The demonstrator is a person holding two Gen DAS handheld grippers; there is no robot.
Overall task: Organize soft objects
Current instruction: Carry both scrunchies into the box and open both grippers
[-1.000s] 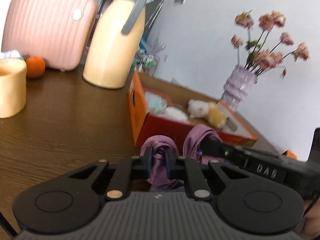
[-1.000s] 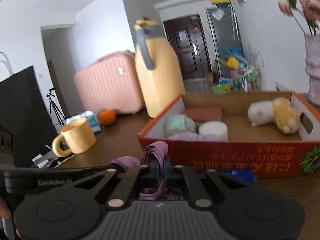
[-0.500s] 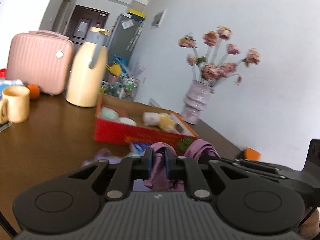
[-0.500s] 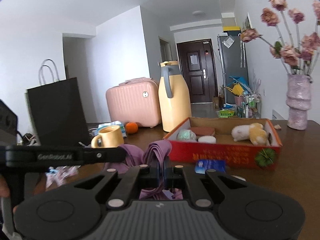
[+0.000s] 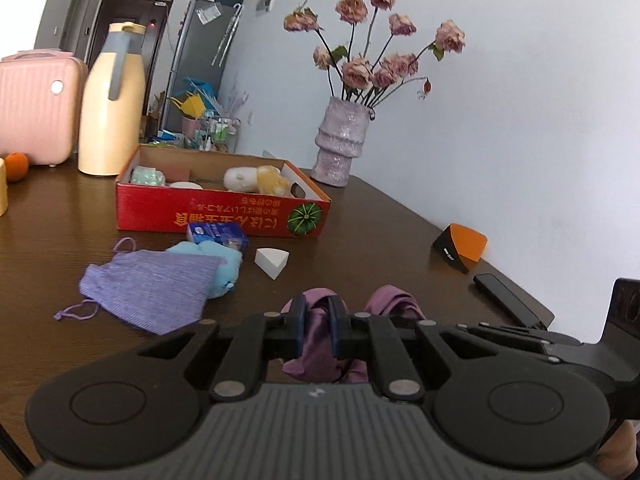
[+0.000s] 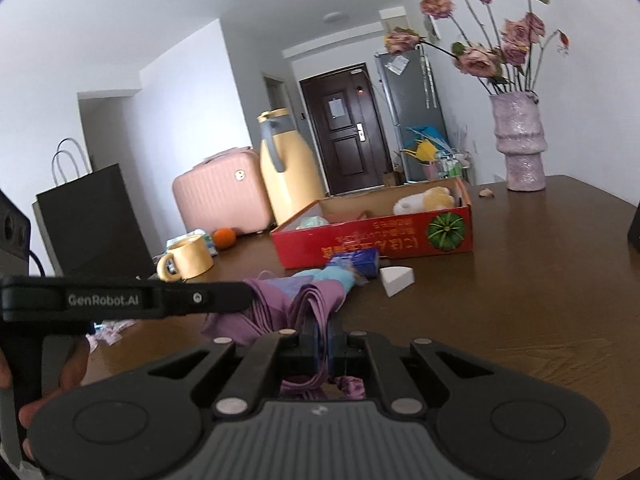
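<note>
Left wrist view: left tongs (image 5: pixel 318 322) clamped on a bunched purple cloth (image 5: pixel 316 340), held above the brown bench (image 5: pixel 400 248); a second fold of the same cloth rises just to the right, where the right tongs' black arm reaches in. Ahead on the bench: a lilac knitted pouch (image 5: pixel 150 286) lying flat, a light-blue soft toy (image 5: pixel 224 260) touching its far edge, a blue packet (image 5: pixel 218 236) just behind, a white wedge sponge (image 5: pixel 272 262) beside. Red cardboard box (image 5: pixel 224 216) further back holds a white-and-yellow plush (image 5: pixel 256 178) and a pale green soft item (image 5: pixel 148 176). Vase of dried roses (image 5: pixel 340 144) behind the box. Right wrist view: right tongs (image 6: pixel 320 336) pressed together on a folded edge of the purple cloth (image 6: pixel 316 300); left tongs' arm comes in from the left and meets the cloth's other end. Box (image 6: pixel 372 236), yellow mug (image 6: pixel 188 258), orange (image 6: pixel 223 237) and pink case (image 6: pixel 224 192) beyond.
</note>
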